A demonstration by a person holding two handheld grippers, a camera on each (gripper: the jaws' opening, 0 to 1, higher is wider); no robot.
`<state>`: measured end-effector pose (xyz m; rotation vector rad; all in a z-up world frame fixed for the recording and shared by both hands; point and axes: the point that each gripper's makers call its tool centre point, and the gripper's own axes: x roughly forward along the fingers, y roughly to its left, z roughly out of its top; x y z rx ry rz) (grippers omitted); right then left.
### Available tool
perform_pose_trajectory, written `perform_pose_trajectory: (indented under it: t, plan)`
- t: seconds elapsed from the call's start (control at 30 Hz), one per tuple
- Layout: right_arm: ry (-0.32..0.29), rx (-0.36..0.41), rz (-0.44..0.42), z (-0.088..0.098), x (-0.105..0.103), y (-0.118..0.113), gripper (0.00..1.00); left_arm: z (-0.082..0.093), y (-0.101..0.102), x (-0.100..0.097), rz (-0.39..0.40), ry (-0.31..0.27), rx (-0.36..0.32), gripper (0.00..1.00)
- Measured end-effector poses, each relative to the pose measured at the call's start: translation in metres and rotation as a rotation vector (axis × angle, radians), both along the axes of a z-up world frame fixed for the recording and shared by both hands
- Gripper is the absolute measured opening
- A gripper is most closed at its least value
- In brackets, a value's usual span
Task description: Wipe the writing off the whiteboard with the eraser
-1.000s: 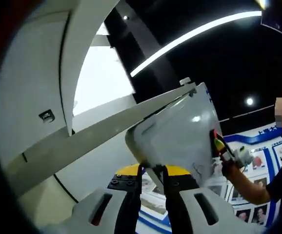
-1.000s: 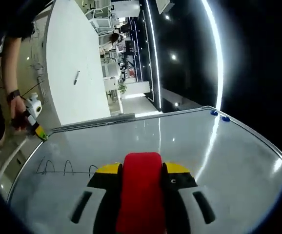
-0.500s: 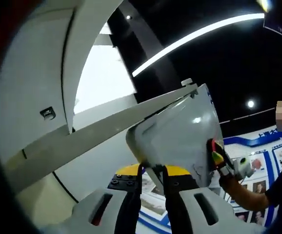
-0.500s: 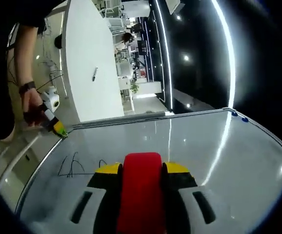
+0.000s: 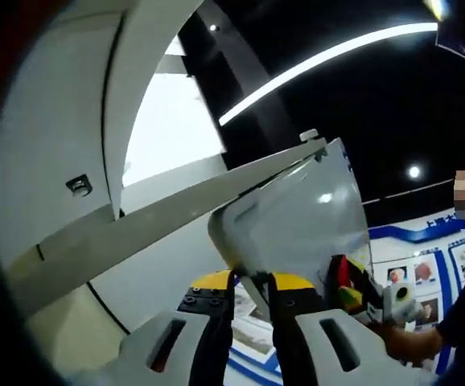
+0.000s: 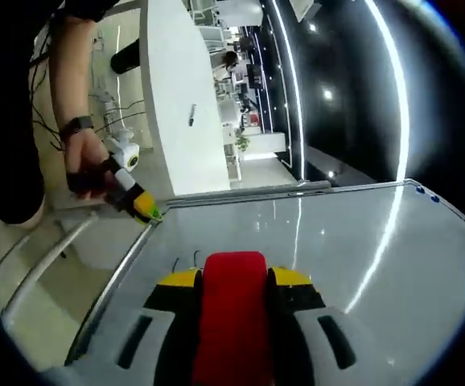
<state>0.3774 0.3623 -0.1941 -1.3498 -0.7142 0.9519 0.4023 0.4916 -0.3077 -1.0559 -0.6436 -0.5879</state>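
Note:
In the right gripper view the whiteboard (image 6: 361, 265) spreads out glossy and grey. My right gripper (image 6: 234, 277) is shut on the red eraser (image 6: 232, 322), which lies low over the board near its left edge. A few black strokes of writing (image 6: 178, 262) peek out just left of the eraser. My left gripper (image 6: 144, 209), held by a hand, clamps the board's left corner. In the left gripper view my left gripper (image 5: 253, 281) is shut on the whiteboard's (image 5: 297, 225) lower edge. The right gripper (image 5: 347, 288) with the eraser (image 5: 339, 273) is against the board's face.
A white curved wall (image 6: 176, 104) and a metal rail (image 6: 47, 257) stand left of the board. A person's hand (image 6: 84, 165) and arm hold the left gripper. A poster wall with blue trim (image 5: 413, 265) lies behind, and a white beam (image 5: 160, 217) crosses the view.
The right gripper has slid the eraser left across the board over the writing. Most strokes that showed before are now gone or hidden. The left gripper holds the board still.

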Motion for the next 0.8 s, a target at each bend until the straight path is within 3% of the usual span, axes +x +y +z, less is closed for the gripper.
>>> perform_pose_trajectory:
  t: [0.1,0.4,0.53,0.63,0.8]
  plan:
    - [0.01,-0.018,-0.005,-0.021,-0.002,0.0,0.27,0.0,0.0,0.0,-0.003,0.0,-0.005,0.2]
    - [0.009,-0.01,-0.034,-0.059,-0.006,-0.003,0.27,-0.002,0.002,0.001,-0.004,-0.001,-0.008,0.2]
    - [-0.095,-0.024,-0.051,-0.058,-0.008,-0.003,0.27,-0.002,0.001,0.001,-0.008,0.0,-0.009,0.2]
    - [-0.064,0.006,-0.067,-0.056,-0.008,-0.002,0.27,-0.002,0.002,0.001,-0.009,-0.001,-0.014,0.2]
    - [-0.04,-0.019,-0.082,-0.047,-0.008,-0.002,0.27,-0.002,0.002,0.001,-0.008,-0.002,-0.015,0.2]
